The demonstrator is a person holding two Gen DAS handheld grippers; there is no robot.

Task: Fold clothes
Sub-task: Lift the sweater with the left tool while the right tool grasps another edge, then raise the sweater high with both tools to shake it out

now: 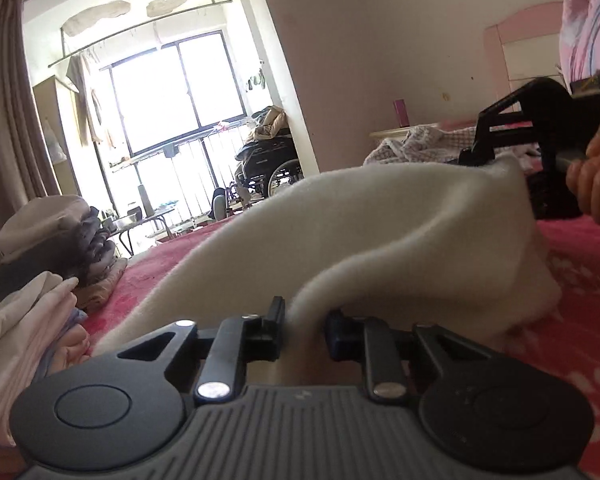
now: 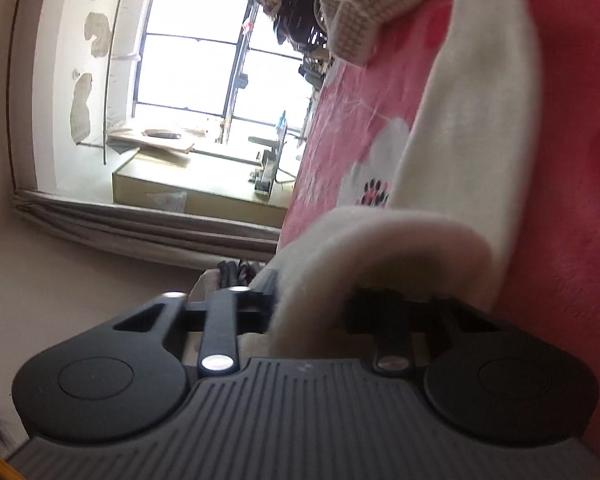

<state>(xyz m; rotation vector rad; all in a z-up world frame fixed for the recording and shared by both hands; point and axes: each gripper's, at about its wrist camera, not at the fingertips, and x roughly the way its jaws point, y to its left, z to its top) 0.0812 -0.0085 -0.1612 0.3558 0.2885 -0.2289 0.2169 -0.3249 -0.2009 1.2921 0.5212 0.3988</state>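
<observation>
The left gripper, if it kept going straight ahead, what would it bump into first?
Most likely the fluffy cream-white garment itself: the left gripper is already shut on a fold of it, and the cloth humps up right ahead. Depth beyond that is unclear.

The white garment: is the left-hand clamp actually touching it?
Touching. In the left wrist view, the left gripper has its fingers closed on a bunched fold of the white garment, with cloth pinched between them.

- My left gripper [image 1: 305, 326] pinched a fold of the white garment [image 1: 380, 220] on the pink bedspread [image 1: 580, 300].
- My right gripper [image 1: 474, 156] gripped its far corner.
- Folded clothes [image 1: 40, 248] were stacked at left.
</observation>
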